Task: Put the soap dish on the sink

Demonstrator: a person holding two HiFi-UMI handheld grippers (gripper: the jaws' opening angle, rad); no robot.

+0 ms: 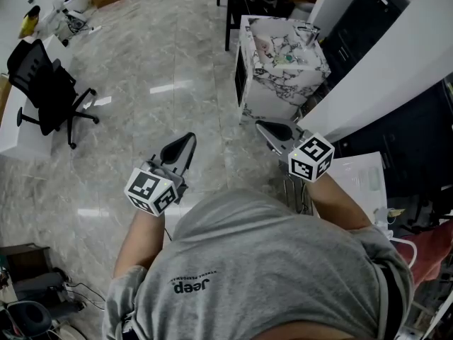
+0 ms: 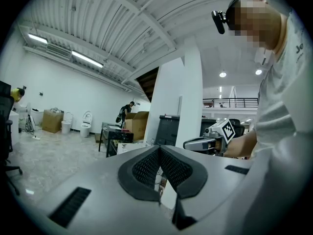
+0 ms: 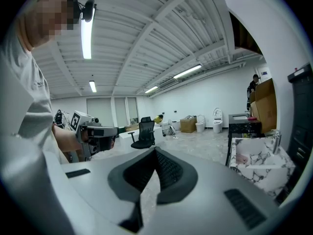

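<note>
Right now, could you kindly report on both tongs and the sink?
Left tongs shut, empty. Right tongs shut, empty. Soap dish not made out; marble sink stands ahead. Office chair off left.

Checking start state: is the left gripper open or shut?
Shut and empty: the left gripper shows its jaws meeting at the tips, nothing between them.

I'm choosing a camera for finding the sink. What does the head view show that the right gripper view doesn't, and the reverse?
Only the head view: the marker cube on the right tool and a white printed sheet beside the person's right arm. Only the right gripper view: ceiling lights, a toilet, cardboard boxes. Both: the marble sink, the black office chair and the left tool.
</note>
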